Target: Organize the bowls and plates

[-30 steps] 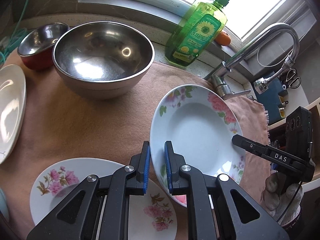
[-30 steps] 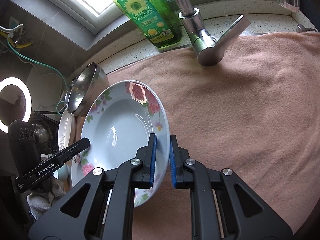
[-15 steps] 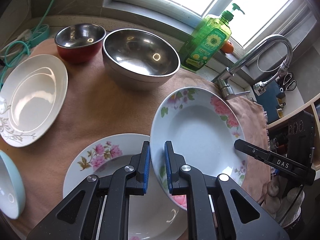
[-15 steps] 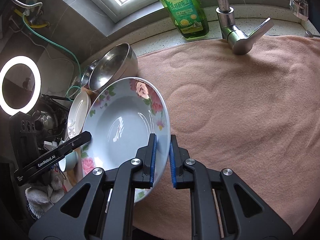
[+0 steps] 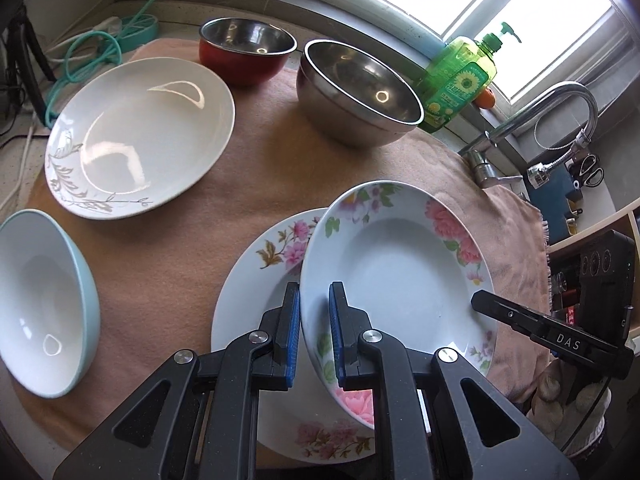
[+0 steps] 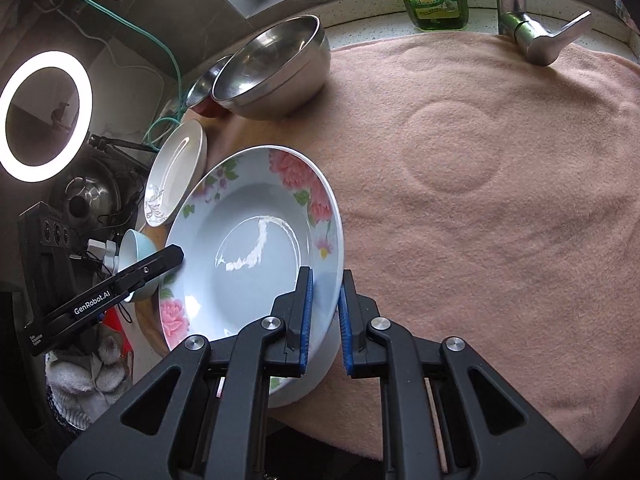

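Both grippers are pinching one flowered plate (image 5: 400, 264) by its rim: the left gripper (image 5: 314, 336) on its near-left edge, the right gripper (image 6: 324, 316) on the other edge. It is tilting above a second flowered plate (image 5: 256, 280). The cloth (image 6: 500, 200) is lying bare to the right.

Dishes counted
Three plates (image 5: 140, 136) (image 5: 256, 280) (image 5: 400, 272), three bowls (image 5: 44, 304) (image 5: 248, 50) (image 5: 360, 92), one soap bottle (image 5: 460, 84).

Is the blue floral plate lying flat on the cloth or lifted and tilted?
Lifted and tilted: blue floral plate is gripped on opposite rims by both grippers.
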Motion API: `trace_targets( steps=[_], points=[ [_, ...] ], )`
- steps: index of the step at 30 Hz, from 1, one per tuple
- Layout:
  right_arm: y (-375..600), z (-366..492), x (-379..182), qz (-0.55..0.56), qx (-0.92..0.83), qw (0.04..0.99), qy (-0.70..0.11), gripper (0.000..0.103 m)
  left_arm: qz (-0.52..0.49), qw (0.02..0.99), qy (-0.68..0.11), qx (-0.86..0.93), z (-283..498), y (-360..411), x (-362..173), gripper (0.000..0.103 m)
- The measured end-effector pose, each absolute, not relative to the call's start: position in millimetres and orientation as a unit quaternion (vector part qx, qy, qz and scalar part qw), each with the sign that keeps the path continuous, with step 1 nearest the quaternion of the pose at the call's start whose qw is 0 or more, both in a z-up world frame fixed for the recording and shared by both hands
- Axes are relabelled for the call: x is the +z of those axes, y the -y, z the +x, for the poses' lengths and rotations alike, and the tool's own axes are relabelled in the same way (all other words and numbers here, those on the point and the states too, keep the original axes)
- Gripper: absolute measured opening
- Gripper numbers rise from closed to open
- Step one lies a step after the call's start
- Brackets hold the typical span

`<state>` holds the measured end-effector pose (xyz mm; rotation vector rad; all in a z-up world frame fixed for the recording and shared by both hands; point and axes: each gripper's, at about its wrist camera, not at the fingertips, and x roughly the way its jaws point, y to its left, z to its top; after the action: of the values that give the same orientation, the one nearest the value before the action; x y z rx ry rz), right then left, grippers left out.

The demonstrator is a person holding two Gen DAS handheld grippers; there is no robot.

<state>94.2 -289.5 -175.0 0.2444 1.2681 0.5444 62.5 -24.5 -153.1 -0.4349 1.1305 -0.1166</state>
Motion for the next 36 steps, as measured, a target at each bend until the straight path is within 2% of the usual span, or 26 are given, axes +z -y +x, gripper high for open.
trace_targets(
  steps=[21,36],
  points=[
    [255.3,79.6,-196.8,0.075,0.246,0.753,-0.606,0.014,-0.212,0.809,-0.546,-0.04,43.7,2.9,-175.5,0.012],
    [240.7,75.9,-194.9,0.03,0.236,0.757,-0.608,0.02,-0.188,0.812,-0.552,-0.042,46.0,5.9,-173.7,0.012]
  ],
)
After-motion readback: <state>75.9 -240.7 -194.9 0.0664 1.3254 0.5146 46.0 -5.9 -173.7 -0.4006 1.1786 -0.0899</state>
